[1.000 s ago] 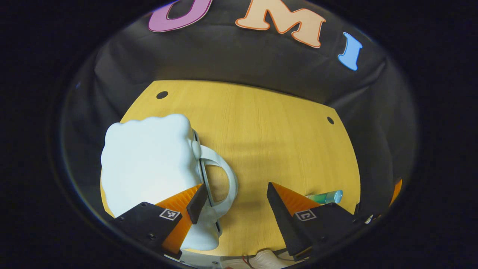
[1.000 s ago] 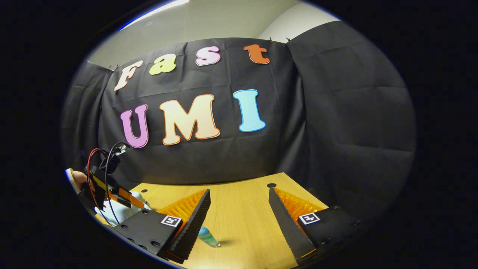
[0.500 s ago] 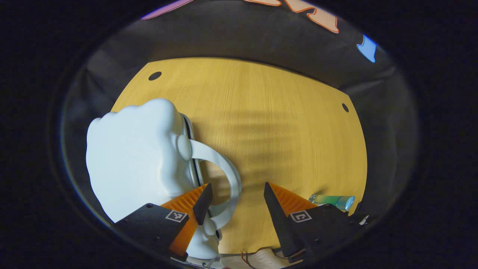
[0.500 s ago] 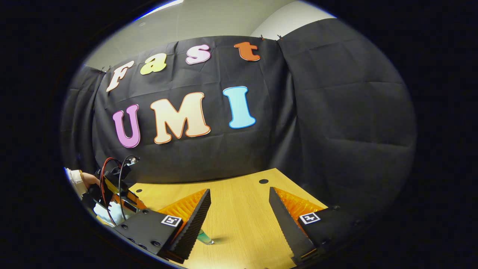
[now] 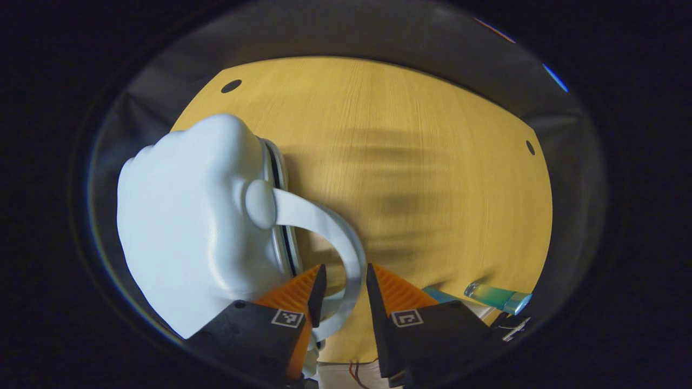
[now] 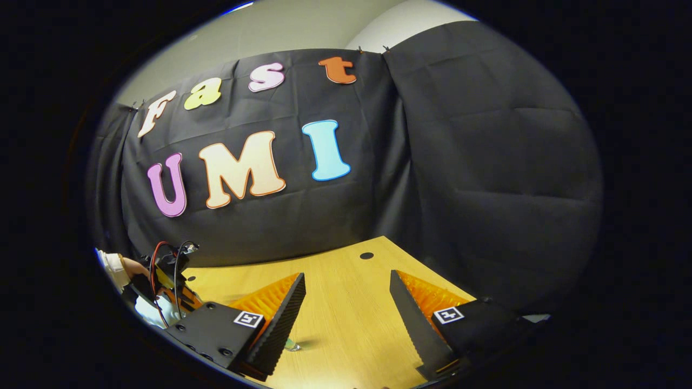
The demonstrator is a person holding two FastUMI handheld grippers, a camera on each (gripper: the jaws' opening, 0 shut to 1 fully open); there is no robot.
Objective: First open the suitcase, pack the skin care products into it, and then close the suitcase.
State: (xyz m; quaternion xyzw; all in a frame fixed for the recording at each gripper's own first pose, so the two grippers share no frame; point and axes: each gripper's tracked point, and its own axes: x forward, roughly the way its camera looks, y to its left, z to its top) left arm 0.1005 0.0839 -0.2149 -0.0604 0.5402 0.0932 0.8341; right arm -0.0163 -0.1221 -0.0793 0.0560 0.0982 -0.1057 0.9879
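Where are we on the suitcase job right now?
Nothing is finished: the white suitcase is shut. In hand: the left tongs straddle its handle, no firm pinch visible. The right tongs hang open. The skin care bottle lies unpacked on the table.

Suitcase: smooth moulded plastic shell, pale, soft satin sheen; its handle, passing between the jaws in the left gripper view, has the same finish. Table: wood-grain surface, fine straight grain, matt. Bottle, right of the jaws: clear glossy plastic, tinted. Booth wall: matt black cloth, creased. Gripper finger inner faces look ridged.
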